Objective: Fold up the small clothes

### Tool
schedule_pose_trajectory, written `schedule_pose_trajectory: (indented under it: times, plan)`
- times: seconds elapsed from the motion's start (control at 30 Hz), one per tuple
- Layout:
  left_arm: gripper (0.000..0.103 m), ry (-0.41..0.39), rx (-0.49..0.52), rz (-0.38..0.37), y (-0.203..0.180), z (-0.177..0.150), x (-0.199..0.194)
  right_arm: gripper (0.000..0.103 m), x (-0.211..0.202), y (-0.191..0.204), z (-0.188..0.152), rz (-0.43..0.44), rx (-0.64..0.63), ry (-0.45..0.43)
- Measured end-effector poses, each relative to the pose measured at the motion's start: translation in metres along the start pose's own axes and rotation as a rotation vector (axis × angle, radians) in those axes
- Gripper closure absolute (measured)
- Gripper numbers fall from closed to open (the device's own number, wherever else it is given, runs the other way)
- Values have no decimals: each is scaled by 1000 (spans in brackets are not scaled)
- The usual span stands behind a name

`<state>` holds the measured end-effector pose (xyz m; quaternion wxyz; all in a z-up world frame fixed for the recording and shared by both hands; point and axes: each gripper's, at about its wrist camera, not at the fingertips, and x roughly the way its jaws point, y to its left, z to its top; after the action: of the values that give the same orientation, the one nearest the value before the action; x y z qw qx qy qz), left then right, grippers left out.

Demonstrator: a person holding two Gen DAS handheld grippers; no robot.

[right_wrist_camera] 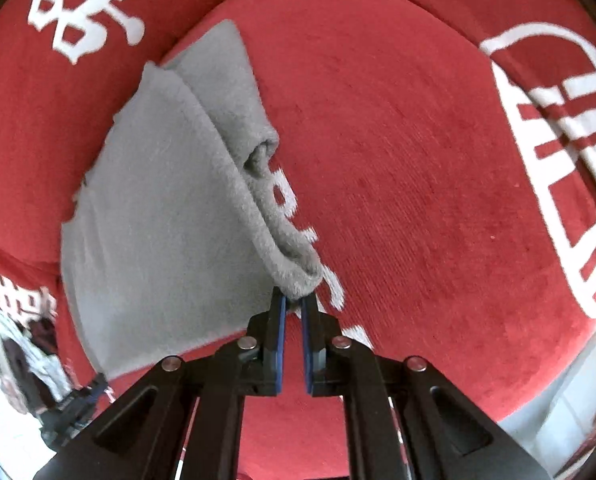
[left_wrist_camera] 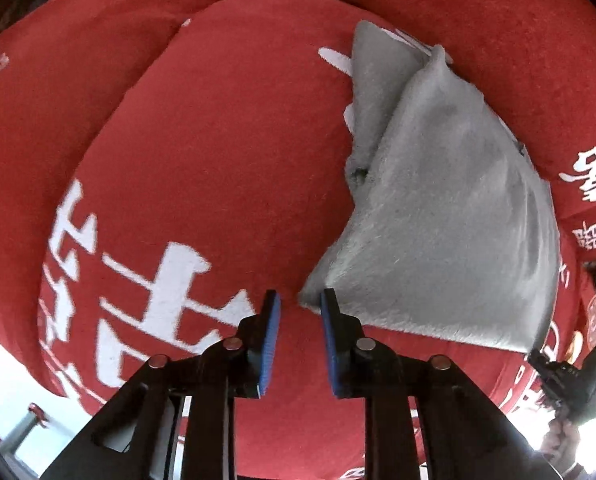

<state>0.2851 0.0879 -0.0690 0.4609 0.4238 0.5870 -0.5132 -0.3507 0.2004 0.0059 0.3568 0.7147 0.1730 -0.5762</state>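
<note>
L wrist: left gripper (left_wrist_camera: 300, 304) jaws spread a little, nothing between; corner of grey fleece cloth (left_wrist_camera: 450, 216) just beside right pad, on red blanket (left_wrist_camera: 218, 160).
R wrist: right gripper (right_wrist_camera: 293, 303) pinching rolled cloth edge (right_wrist_camera: 298, 276), lifted. Partly doubled over; fold unfinished, needs laying flat.

A red cloth (left_wrist_camera: 226, 152) with white characters carries a folded grey garment (left_wrist_camera: 450, 216)

Small grey fleece garment (left_wrist_camera: 450, 216), folded over, rumpled, 1 rolled corner lifted off red cloth
</note>
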Motion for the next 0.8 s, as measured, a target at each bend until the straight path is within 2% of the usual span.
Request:
schedule_pose_trajectory:
  times: [0.07, 0.13, 0.3, 0.4, 0.43, 0.47, 0.53, 0.57, 0.63, 0.67, 0.8]
  plan:
    - [81, -15, 33, 54, 1, 0, -9, 95, -6, 13, -8, -4, -37, 8]
    - [81, -16, 39, 49, 5, 0, -13, 95, -9, 26, -17, 28, -64, 26]
    - [80, -26, 79, 78, 7, -1, -18, 94, 13, 90, -53, 223, -135, 166]
    - [80, -15, 85, 83, 10, -1, -17, 78, 48, 142, -76, 324, -177, 270]
    - [80, -8, 87, 85, 12, -1, -16, 66, 64, 159, -85, 363, -176, 315]
    - [80, -7, 89, 85, 13, -1, -15, 61, 75, 170, -92, 398, -166, 349]
    - [78, -16, 95, 82, 16, 0, -15, 61, 103, 193, -110, 482, -113, 430]
    - [47, -19, 91, 80, 19, 1, -15, 61, 113, 202, -114, 496, -95, 439]
    - [4, -49, 69, 99, 25, 2, -20, 61, 129, 217, -122, 524, -53, 422]
    - [4, -78, 65, 108, 28, 1, -25, 61, 135, 221, -123, 535, -29, 409]
    - [4, -83, 56, 75, 39, 6, -28, 60, 150, 227, -129, 573, 74, 374]
